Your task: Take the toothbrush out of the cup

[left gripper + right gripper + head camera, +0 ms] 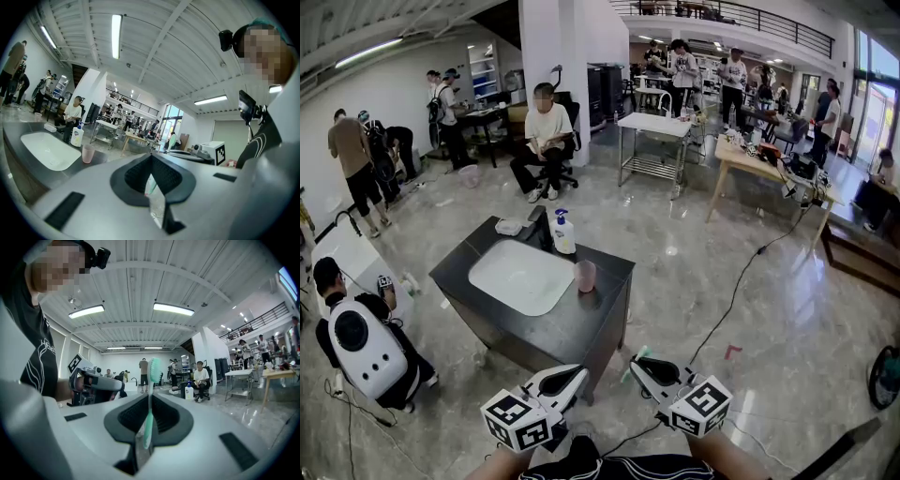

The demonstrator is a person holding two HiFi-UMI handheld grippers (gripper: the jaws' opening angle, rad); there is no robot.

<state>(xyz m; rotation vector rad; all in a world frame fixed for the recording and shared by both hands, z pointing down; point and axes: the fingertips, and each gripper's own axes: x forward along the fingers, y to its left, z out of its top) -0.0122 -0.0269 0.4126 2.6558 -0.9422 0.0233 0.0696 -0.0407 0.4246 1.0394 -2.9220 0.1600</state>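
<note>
A pink cup (585, 276) stands on the dark counter (581, 328) at the right edge of the white sink (520, 277); nothing sticks out of it. My right gripper (636, 364) is shut on a mint-green toothbrush (153, 369), whose handle is pinched between the jaws with the bristle head pointing up. That toothbrush (638, 357) is held in front of the counter's near corner, apart from the cup. My left gripper (579, 373) hovers beside it, jaws together and empty. In the left gripper view the cup (87, 153) shows beyond the jaws to the left.
A soap pump bottle (563, 232) and a small white dish (508, 226) sit behind the sink. A person with a white backpack (361, 342) crouches left of the counter. A black cable (741, 281) runs over the floor at the right. Tables and people fill the background.
</note>
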